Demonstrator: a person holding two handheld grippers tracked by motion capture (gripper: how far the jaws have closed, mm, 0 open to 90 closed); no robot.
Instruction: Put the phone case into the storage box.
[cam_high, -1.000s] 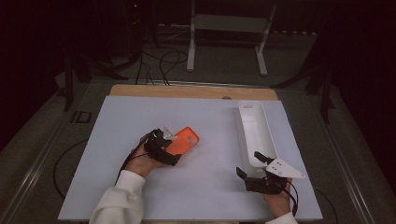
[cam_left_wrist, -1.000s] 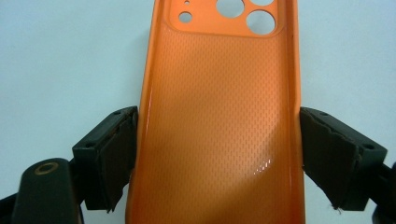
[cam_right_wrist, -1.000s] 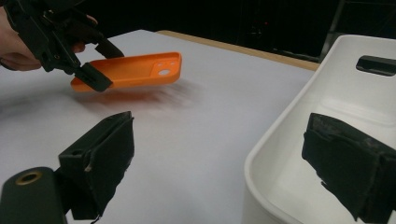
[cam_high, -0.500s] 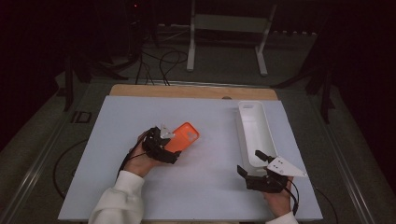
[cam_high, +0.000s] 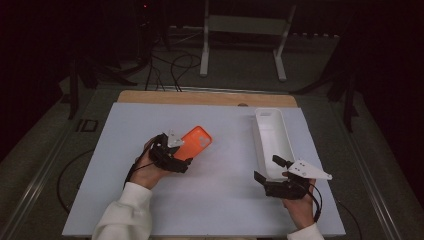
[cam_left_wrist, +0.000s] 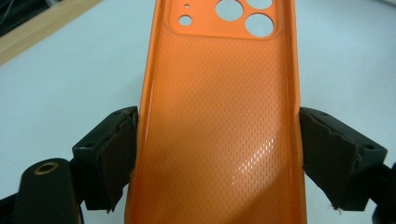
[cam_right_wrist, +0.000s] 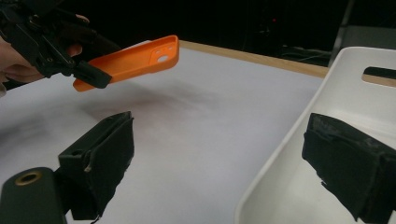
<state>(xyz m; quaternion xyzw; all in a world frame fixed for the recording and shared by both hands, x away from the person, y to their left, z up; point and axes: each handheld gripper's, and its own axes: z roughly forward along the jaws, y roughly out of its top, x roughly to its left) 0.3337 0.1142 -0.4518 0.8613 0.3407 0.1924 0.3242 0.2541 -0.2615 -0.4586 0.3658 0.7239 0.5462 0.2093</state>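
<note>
Presently: left gripper (cam_high: 186, 152) clamped across orange phone case (cam_high: 195, 142), held off the bench (cam_high: 225, 200) | right gripper (cam_high: 267, 170) jaws apart, straddling white tray (cam_high: 272, 132) rim, well right of case.

Overhead light is brightening the tabletop (cam_high: 220, 195) while the surrounding room is sinking into darkness. Glare is glinting off the orange phone case (cam_left_wrist: 219, 121), whose soft shadow is spreading below; close jaws are blurring.
</note>
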